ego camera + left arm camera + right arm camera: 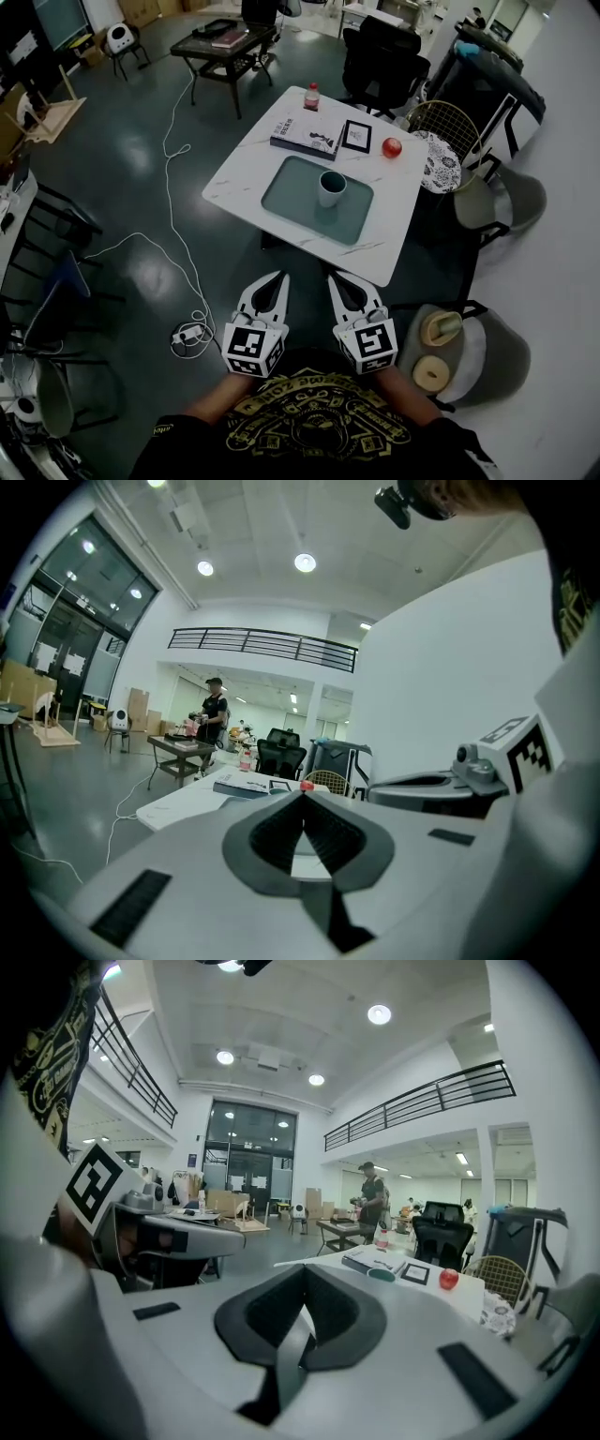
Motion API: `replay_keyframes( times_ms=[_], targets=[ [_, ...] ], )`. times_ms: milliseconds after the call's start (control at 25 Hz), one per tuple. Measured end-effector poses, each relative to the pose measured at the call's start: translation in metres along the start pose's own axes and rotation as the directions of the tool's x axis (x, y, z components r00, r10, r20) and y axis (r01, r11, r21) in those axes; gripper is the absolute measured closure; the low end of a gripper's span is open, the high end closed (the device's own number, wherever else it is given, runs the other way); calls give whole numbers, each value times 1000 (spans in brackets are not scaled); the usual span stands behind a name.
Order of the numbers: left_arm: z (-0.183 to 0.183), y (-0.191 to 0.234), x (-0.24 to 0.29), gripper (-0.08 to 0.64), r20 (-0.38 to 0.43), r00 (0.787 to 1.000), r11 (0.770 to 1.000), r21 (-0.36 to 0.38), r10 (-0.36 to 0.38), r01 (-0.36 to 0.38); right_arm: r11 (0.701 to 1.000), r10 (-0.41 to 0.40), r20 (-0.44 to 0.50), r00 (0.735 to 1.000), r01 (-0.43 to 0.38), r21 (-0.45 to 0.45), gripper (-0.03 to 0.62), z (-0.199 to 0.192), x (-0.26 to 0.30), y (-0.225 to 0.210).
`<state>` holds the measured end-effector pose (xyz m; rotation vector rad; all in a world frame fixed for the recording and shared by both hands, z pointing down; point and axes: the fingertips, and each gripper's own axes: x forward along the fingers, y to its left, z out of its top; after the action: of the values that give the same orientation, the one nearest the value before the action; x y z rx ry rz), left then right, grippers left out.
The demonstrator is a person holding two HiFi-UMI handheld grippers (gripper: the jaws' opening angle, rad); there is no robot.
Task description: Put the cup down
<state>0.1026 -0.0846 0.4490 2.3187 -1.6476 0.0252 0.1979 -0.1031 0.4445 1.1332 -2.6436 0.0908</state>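
Both left fingers and right fingers were shut, empty. Well ahead of them, a grey-green cup, seemingly ceramic, stood upright on a teal rectangular mat on the white marble tabletop.

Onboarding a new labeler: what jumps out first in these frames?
A teal cup stands upright on a teal mat in the middle of the white table. A red apple sits toward the table's far right. In the foreground, the left tool and right tool sit side by side close to the person, both shut and empty, well apart from the cup.
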Motion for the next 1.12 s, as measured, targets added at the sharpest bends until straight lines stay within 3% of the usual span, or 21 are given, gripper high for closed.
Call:
replay_keyframes(
  times_ms=[280, 560, 1120],
  targets=[
    [-8, -53, -29, 549, 4, 996, 996, 23, 85, -85, 994, 113, 23, 993, -113, -11, 584, -8, -50, 5],
    [-45, -74, -65, 549, -15, 982, 982, 7, 188, -188, 979, 204, 15, 979, -204, -11, 586, -34, -81, 21],
    [-63, -85, -79, 549, -29, 974, 974, -5, 226, -227, 971, 234, -30, 972, -235, -38, 588, -54, -99, 30]
  ],
)
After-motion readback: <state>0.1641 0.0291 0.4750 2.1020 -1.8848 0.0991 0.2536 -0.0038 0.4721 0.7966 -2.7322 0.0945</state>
